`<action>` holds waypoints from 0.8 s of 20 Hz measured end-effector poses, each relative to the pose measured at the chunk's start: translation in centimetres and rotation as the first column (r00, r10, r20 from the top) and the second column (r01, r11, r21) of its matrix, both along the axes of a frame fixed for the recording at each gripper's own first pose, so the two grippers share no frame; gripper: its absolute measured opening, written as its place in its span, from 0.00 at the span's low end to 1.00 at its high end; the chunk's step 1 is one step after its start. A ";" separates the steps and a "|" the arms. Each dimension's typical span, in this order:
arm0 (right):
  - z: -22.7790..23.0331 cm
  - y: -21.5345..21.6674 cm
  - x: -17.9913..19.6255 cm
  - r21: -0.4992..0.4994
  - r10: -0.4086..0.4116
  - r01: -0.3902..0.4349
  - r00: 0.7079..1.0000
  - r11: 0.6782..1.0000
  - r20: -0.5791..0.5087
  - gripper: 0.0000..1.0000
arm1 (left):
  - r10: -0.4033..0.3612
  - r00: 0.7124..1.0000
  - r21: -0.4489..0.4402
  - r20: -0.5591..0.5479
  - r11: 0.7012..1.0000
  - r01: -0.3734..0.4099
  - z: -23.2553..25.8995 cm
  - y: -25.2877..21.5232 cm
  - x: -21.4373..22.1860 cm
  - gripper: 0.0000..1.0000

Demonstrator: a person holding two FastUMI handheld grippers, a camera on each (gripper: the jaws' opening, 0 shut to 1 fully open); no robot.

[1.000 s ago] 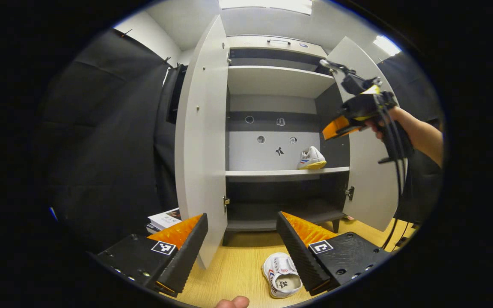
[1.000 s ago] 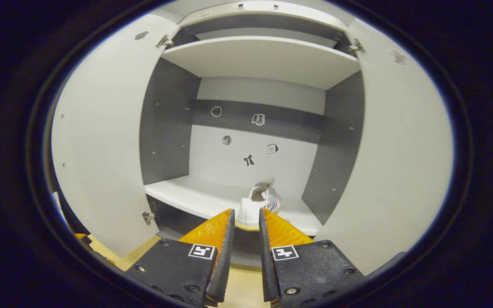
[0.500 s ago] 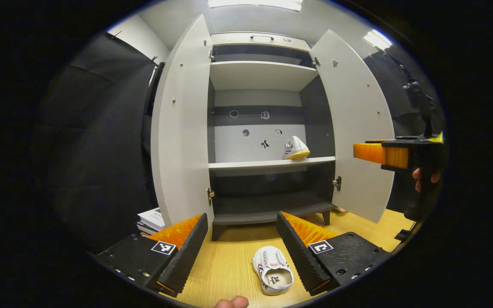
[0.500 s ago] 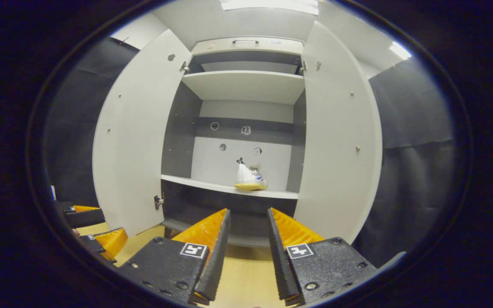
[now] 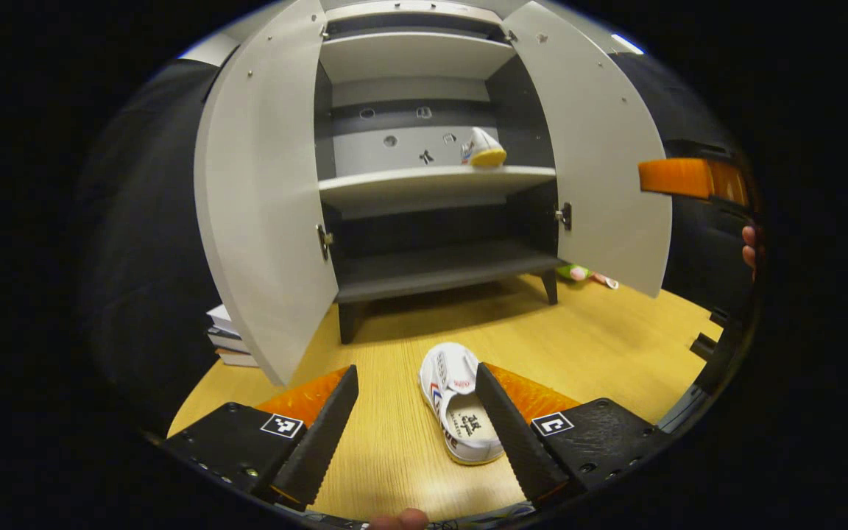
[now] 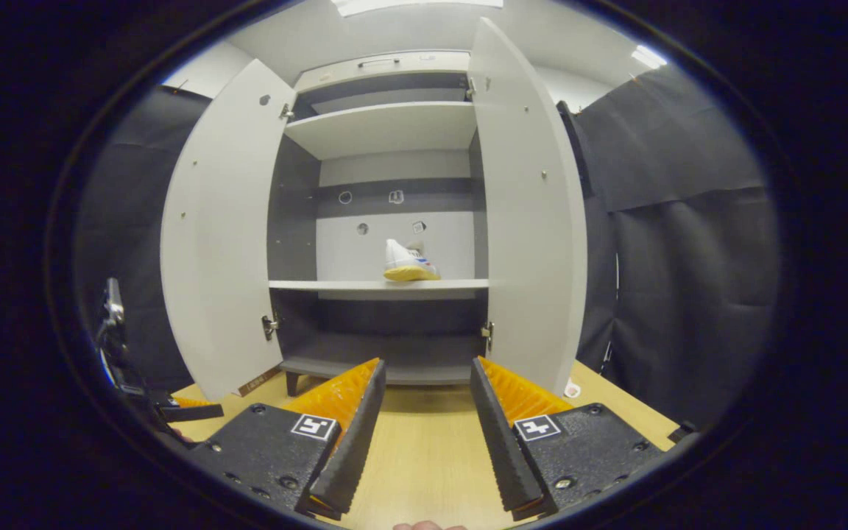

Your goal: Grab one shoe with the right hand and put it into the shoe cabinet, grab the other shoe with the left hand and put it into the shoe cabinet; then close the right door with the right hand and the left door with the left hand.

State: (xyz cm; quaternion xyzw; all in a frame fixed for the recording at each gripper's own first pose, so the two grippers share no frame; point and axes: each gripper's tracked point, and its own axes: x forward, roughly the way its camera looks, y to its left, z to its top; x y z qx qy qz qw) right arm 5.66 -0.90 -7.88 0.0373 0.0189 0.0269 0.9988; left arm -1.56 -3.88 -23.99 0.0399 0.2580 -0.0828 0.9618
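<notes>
Shoe (image 5: 461, 401) on wooden floor (image 5: 593, 346), open empty left tool (image 5: 415, 434) above, cabinet (image 5: 424, 177) doors open.

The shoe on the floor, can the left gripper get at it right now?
Probably yes. The shoe lies on bare floor just ahead of the open left gripper, nothing between them.

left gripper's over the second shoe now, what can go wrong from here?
1. The shoe on the floor sits off-centre, against the right finger of the open left gripper; closing now may nudge or pinch it by one edge.
2. The left door hangs open just beside the lift path, so the shoe could clip it.
3. The shoe on the shelf occupies the right end; the second one should land left of it.
</notes>
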 end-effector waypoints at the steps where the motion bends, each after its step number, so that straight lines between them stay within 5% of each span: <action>1: -0.3 -0.7 0.0 -0.003 -0.020 0.020 1.000 1.000 -0.008 0.74 | -0.007 0.999 0.001 -0.043 1.000 0.007 -1.5 -0.1 -0.1 0.97; 5: -0.3 -2.5 0.2 -0.006 -0.054 0.054 0.999 0.999 -0.008 0.73 | 0.005 0.982 -0.012 -0.188 1.000 -0.007 -6.3 0.1 0.4 0.97; 10: -0.7 -3.4 0.5 -0.010 -0.068 0.067 0.997 0.998 -0.022 0.74 | 0.016 0.973 -0.001 -0.230 1.000 -0.017 -9.0 0.1 2.7 0.97; 16: -1.5 -4.1 0.7 -0.025 -0.072 0.071 0.996 0.997 -0.052 0.73 | -0.078 0.955 -0.107 -0.287 0.993 0.049 -11.1 -2.6 4.5 0.96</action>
